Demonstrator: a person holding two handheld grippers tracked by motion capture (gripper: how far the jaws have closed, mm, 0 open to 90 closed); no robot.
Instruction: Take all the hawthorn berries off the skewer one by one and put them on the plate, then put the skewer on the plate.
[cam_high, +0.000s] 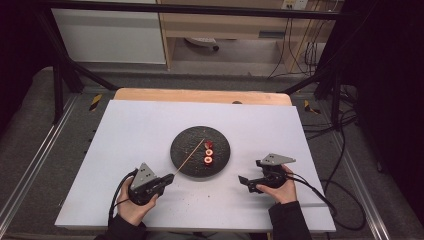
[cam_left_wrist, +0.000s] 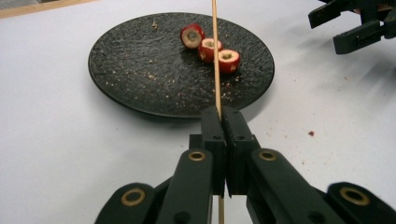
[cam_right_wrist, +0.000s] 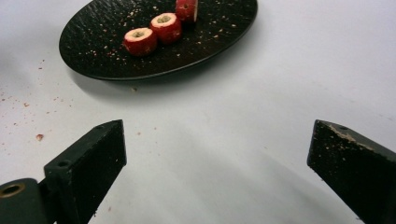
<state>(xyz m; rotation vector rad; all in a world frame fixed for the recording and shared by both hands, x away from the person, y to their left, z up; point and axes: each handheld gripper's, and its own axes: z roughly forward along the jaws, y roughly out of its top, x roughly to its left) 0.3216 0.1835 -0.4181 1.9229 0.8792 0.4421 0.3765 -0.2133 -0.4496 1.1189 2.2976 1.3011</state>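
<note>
Currently a skewer (cam_left_wrist: 215, 56) is clamped in the left gripper (cam_left_wrist: 223, 116), slanting over the plate (cam_high: 186, 150); the right gripper (cam_right_wrist: 215, 154) gapes empty at four o'clock. Fruit rings (cam_left_wrist: 211, 46) could be split by off-centre piercing.

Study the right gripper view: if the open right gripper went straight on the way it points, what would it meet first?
Probably the near rim of the black plate; bare white table lies between it and the right gripper. Depth is uncertain.
</note>
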